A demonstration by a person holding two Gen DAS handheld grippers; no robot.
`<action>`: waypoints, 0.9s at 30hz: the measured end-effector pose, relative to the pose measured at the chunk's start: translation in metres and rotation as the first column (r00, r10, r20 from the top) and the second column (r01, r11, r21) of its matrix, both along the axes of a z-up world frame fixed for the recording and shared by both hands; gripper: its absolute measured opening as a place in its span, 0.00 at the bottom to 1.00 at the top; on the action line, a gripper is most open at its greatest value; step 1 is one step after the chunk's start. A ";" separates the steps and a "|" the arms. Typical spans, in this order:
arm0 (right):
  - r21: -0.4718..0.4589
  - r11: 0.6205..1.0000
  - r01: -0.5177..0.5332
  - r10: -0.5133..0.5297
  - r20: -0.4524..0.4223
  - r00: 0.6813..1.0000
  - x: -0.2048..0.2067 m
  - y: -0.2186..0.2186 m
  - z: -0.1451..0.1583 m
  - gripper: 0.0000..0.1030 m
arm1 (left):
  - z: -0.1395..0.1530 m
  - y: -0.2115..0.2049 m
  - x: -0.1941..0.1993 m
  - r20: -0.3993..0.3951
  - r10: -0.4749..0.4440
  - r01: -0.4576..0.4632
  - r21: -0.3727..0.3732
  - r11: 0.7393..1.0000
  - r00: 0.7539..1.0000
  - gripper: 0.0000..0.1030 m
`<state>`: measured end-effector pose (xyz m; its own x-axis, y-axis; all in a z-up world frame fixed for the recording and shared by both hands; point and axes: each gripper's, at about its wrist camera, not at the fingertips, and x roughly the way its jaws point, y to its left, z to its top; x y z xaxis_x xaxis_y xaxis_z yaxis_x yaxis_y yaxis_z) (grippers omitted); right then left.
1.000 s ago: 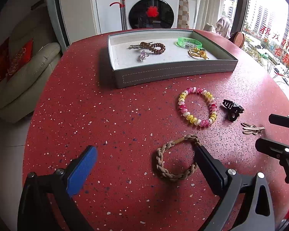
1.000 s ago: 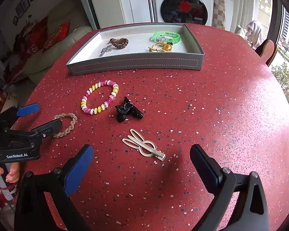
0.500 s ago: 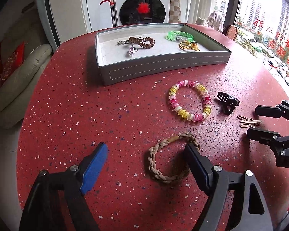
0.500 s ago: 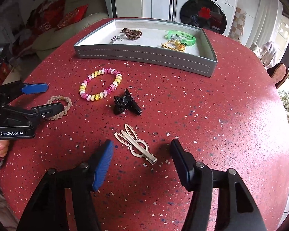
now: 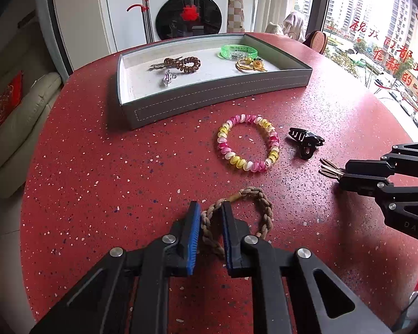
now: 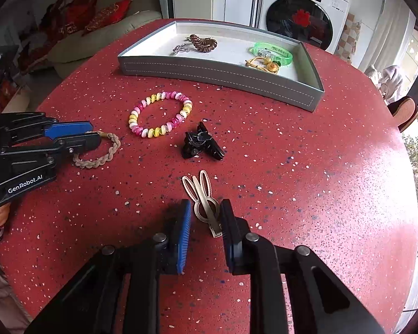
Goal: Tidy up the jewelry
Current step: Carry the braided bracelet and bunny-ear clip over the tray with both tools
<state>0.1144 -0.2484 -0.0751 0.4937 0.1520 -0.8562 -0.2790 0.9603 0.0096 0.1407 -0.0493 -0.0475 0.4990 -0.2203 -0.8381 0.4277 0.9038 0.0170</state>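
Your left gripper (image 5: 210, 217) is clamped on the near-left arc of the braided rope bracelet (image 5: 260, 206), its blue pad and black pad pressing the cord from either side while the rest of the loop lies flat on the red speckled table (image 5: 97, 167). Your right gripper (image 6: 204, 213) straddles the round base of the rabbit-shaped hair clip (image 6: 200, 194); its jaws are closing, the clip lies between them on the tabletop, and the right pad touches the clip's tail while a sliver of space shows on the blue pad's side.

Beyond both tools, the grey tray (image 5: 209, 103) sits toward the far edge of the table with a pale lining and a stitched outer wall. Four pieces lie in it: a brown spiral hair tie (image 5: 185, 64) at the left, a small clear charm (image 5: 167, 78) just in front of it, a translucent green bangle (image 5: 238, 51) toward the right, and a yellow-gold hair tie (image 5: 250, 65) touching the bangle's near side.

Outside the tray, the pink, yellow and white beaded bracelet (image 5: 248, 146) rests between the tray and the rope bracelet. The black claw clip (image 5: 305, 140) lies just right of the beads, near the rabbit clip. A washing machine (image 5: 189, 5) stands behind the table, and a cream sofa (image 5: 11, 128) sits to its left.
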 end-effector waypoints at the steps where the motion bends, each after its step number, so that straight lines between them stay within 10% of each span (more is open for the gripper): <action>1: 0.000 1.000 0.007 -0.007 0.001 1.000 -0.001 0.000 0.000 0.19 | 0.000 0.001 0.000 -0.003 0.001 -0.001 -0.007 1.000 1.000 0.26; 27: 0.196 0.969 0.151 -0.163 0.048 0.985 -0.004 -0.027 0.030 0.18 | 0.042 0.017 0.001 0.013 0.039 -0.037 -0.165 0.986 0.999 0.25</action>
<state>0.1107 -0.2751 -0.0452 0.5768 0.2259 -0.7851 -0.1306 0.9741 0.1844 0.1420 -0.0327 -0.0054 0.5231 -0.3351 -0.7837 0.3940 0.9104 -0.1263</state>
